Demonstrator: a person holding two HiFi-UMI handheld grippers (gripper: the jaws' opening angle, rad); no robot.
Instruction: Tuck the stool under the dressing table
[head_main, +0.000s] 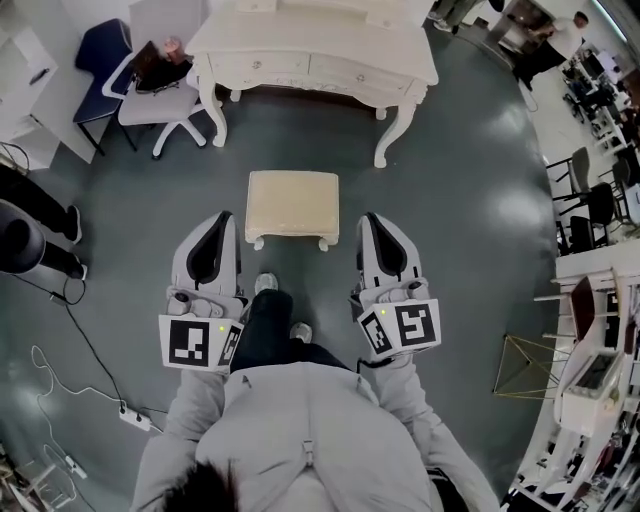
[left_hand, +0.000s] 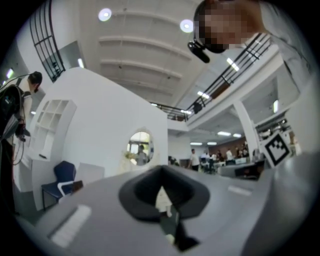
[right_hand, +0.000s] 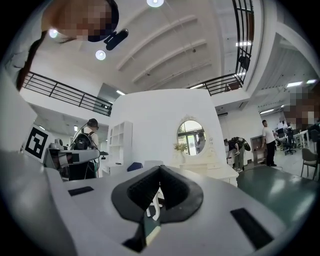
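Note:
A cream cushioned stool (head_main: 292, 205) stands on the grey floor, in front of the white dressing table (head_main: 310, 60) and apart from it. My left gripper (head_main: 222, 218) is just left of the stool's near corner, jaws shut and empty. My right gripper (head_main: 370, 218) flanks the stool's right side, also shut and empty. Neither touches the stool. In the left gripper view the shut left gripper (left_hand: 161, 172) points towards the table's oval mirror (left_hand: 140, 147). In the right gripper view the right gripper (right_hand: 160, 172) points at the mirror (right_hand: 190, 136) and the dressing table (right_hand: 212, 171).
A white office chair (head_main: 160, 95) holding a bag and a blue chair (head_main: 100, 55) stand left of the table. A bystander (head_main: 30, 230) is at the far left. Cables and a power strip (head_main: 135, 418) lie at lower left. Shelving (head_main: 590, 370) lines the right.

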